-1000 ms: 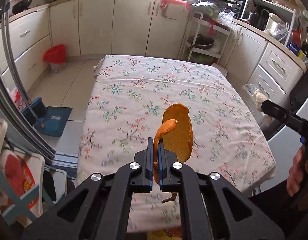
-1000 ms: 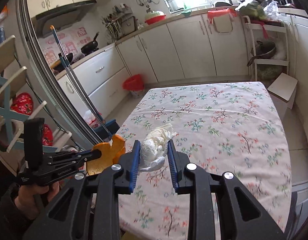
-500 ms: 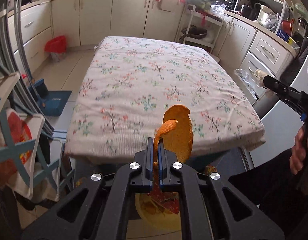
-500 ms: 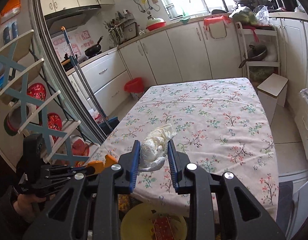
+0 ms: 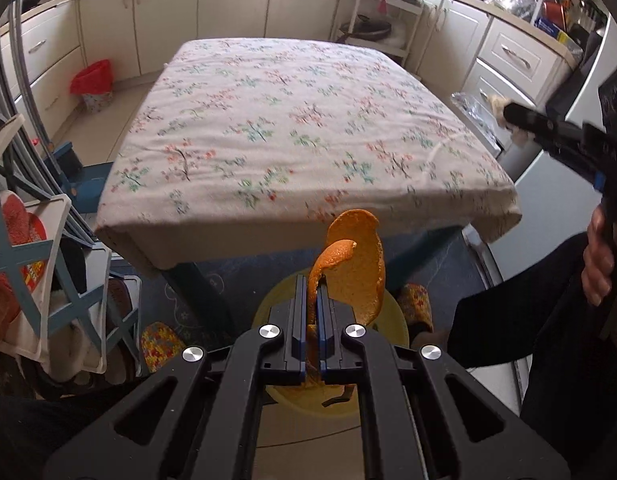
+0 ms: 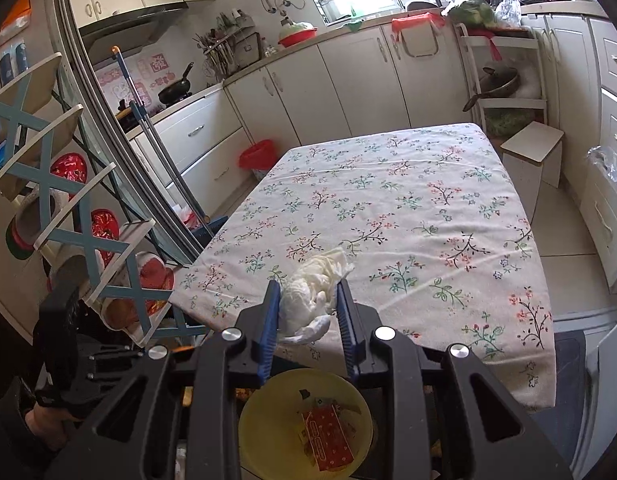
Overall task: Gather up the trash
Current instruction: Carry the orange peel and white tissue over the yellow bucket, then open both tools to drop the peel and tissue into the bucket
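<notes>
My left gripper (image 5: 313,286) is shut on a curled orange peel (image 5: 354,264), which sticks up past its fingertips above a yellow bin (image 5: 400,322) on the floor in front of the table. My right gripper (image 6: 307,290) is shut on a crumpled white tissue (image 6: 314,286), held over the table's near edge. Below it the yellow bin (image 6: 276,420) shows a red wrapper (image 6: 328,438) and scraps inside. The right gripper (image 5: 520,118) with its tissue also appears at the right of the left wrist view. The left gripper's body (image 6: 64,336) shows at the lower left of the right wrist view.
The table with a floral cloth (image 5: 292,120) fills the middle. A blue folding rack (image 6: 48,184) with slippers stands at the left. A red-bagged bin (image 6: 258,156) sits by the cabinets. A white stool (image 6: 534,152) stands beyond the table's far right corner. A person's hand (image 5: 598,260) and dark sleeve are at right.
Both grippers have pulled back from over the table to its near edge and sunk a little. The yellow bin has come into view beneath them. Both grips are unchanged.
</notes>
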Available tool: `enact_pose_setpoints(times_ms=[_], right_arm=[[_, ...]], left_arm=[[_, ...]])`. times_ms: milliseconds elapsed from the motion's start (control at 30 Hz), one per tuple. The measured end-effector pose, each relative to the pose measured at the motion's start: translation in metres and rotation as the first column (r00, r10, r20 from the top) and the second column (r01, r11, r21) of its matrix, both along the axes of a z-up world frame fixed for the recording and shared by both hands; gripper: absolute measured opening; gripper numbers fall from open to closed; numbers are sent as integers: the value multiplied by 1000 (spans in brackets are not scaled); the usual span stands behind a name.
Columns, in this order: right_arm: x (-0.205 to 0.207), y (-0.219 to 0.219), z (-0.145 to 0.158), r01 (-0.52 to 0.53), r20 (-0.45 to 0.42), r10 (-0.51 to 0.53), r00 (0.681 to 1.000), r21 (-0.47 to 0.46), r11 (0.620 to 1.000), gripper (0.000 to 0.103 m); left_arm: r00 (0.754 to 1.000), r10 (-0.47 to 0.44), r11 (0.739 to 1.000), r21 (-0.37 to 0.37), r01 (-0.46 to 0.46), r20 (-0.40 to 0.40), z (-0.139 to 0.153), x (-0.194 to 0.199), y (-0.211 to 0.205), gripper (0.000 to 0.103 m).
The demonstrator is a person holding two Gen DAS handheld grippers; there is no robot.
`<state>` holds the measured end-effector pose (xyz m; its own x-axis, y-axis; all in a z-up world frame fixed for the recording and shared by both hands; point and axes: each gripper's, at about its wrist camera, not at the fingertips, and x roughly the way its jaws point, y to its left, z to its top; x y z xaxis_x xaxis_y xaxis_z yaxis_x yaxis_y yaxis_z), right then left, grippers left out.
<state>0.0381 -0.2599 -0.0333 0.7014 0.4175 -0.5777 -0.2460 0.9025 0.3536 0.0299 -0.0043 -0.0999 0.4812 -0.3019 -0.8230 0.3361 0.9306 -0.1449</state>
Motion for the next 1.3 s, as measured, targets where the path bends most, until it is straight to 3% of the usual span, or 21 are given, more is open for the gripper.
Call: enact_pose_setpoints(times_ms=[267, 700, 833, 967, 1233, 1300], right_arm=[[-5, 3, -1, -10, -2, 10, 1000, -3, 1000, 29], [-7, 4, -1, -16, -5, 16, 1000, 1, 1000, 30], [-6, 4, -2, -19, -7, 19, 1000, -2, 1000, 30], [-6, 5, -2, -23, -8, 23, 1000, -5, 1000, 31], [-6, 7, -2, -25, -12, 25, 1000, -9, 1000, 31], [-7, 8, -3, -29, -15, 29, 999, -11, 1000, 31]], left_arm=[[994, -94, 993, 72, 98, -54, -23, -16, -29, 4], [975, -174, 971, 140, 194, -138, -47, -24, -51, 4], [970, -184, 965, 158, 208, -156, -52, -26, -53, 13], [973, -180, 966, 159, 203, -144, -49, -27, -52, 30], [979, -160, 971, 162, 179, -124, -45, -25, -48, 38], [985, -138, 974, 164, 154, -104, -41, -23, -44, 44]])
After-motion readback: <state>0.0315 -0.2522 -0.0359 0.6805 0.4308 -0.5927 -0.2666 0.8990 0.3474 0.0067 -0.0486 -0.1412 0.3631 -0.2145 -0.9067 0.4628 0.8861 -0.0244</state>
